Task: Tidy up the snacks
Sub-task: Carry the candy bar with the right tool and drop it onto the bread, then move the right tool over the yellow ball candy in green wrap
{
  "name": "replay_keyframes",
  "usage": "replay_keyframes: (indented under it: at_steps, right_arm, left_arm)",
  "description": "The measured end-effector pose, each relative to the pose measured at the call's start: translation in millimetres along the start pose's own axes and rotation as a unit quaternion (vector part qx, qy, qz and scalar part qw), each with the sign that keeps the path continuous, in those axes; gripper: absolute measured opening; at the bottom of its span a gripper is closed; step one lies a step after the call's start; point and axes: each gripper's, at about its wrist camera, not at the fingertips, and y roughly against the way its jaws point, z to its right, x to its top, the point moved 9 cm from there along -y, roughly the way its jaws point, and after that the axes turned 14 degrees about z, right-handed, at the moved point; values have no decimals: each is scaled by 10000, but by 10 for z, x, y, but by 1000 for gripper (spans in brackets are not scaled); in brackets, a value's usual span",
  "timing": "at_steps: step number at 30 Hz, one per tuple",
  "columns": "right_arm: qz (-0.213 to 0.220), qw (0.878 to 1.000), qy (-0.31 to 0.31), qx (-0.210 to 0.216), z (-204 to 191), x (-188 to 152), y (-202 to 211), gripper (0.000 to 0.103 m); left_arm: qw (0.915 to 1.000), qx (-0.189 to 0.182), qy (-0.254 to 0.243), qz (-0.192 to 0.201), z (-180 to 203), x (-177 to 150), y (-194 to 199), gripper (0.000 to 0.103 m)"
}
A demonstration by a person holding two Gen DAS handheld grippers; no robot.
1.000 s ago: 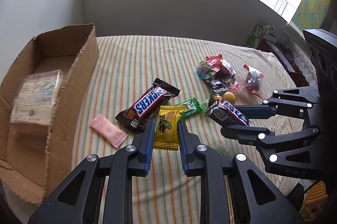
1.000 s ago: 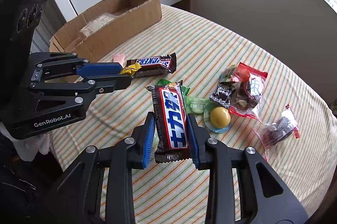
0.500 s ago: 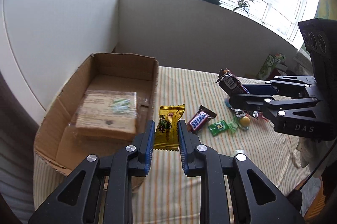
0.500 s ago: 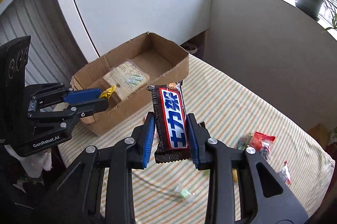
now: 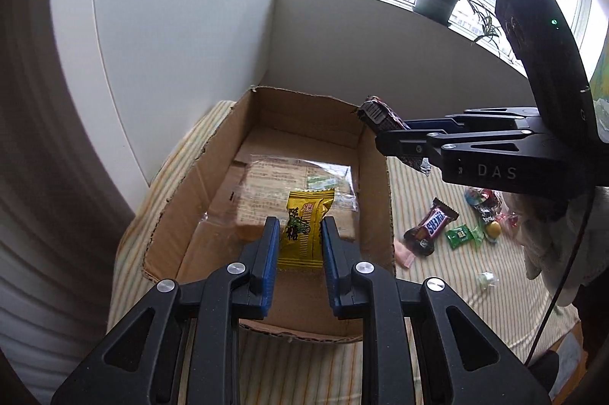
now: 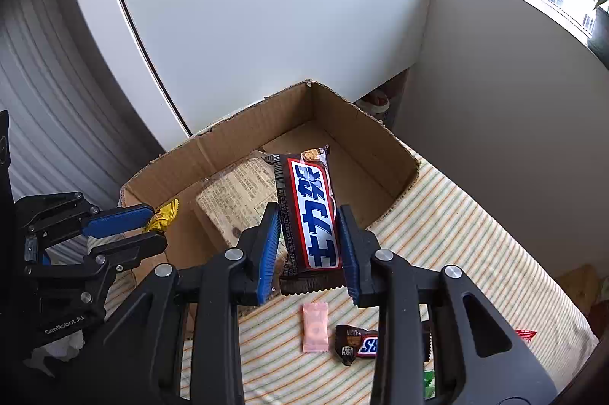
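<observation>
While both tools are held above the cardboard box (image 5: pixel 213 176), a snack is pinched by each one. In the left wrist view, the left gripper (image 5: pixel 298 245) is seen at the lower centre of the frame, and its blue pads are pressed against the two sides of a yellow candy packet (image 5: pixel 304 226), which is kept upright over the open box. Behind the packet, at the bottom of the box, a flat clear-wrapped package (image 5: pixel 289 184) with printed text is lying. At the right of this frame, the right gripper (image 5: pixel 396 138) is shown from the side, with the end of a dark bar sticking out toward the box rim.

In the right wrist view, the right gripper (image 6: pixel 308 245) is placed at the centre, and a dark chocolate bar (image 6: pixel 310 214) with a blue and white label is clamped between its pads. The bar is pointed toward the inside of the box (image 6: pixel 361 153), over the near wall. At the left of this frame, the left gripper (image 6: pixel 152 222) is visible with the yellow packet at its tips.

On the striped tablecloth (image 6: pixel 456 214), outside the box, a pink sachet (image 6: pixel 315 327) and a small Snickers bar (image 6: pixel 357 344) are lying just beside each other at the lower centre. More sweets, among them a green packet (image 5: pixel 460 235), are scattered at the right of the left wrist view.
</observation>
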Motion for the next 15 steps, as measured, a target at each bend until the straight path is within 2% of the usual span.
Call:
replay_keyframes:
  at_steps: [4, 5, 6, 7, 10, 12, 15]
  right_arm:
    - [-71, 10000, 61, 21, -54, -23, -128, 33]
    - [-85, 9999, 75, 7, -60, -26, -146, 38]
    - [-68, 9999, 74, -37, -61, -21, -157, 53]
    - [-9, 9999, 71, -73, -57, -11, -160, 61]
    - [86, 9999, 27, -91, -29, 21, -85, 62]
    - [123, 9998, -4, -125, 21, 24, -2, 62]
    - [177, 9997, -34, -192, 110, 10, 156, 65]
  left_arm:
    - [10000, 35, 33, -56, -69, -25, -53, 20]
    - [10000, 50, 40, -60, -79, -29, -65, 21]
    - [10000, 61, 40, -62, -86, -30, -75, 21]
    - [9999, 82, 44, -54, -91, -29, -76, 21]
    - [9999, 144, 70, -61, -112, -24, -83, 26]
    - [9998, 172, 102, -51, -121, -19, -75, 35]
    - [9998, 150, 106, -7, -96, -4, -40, 38]
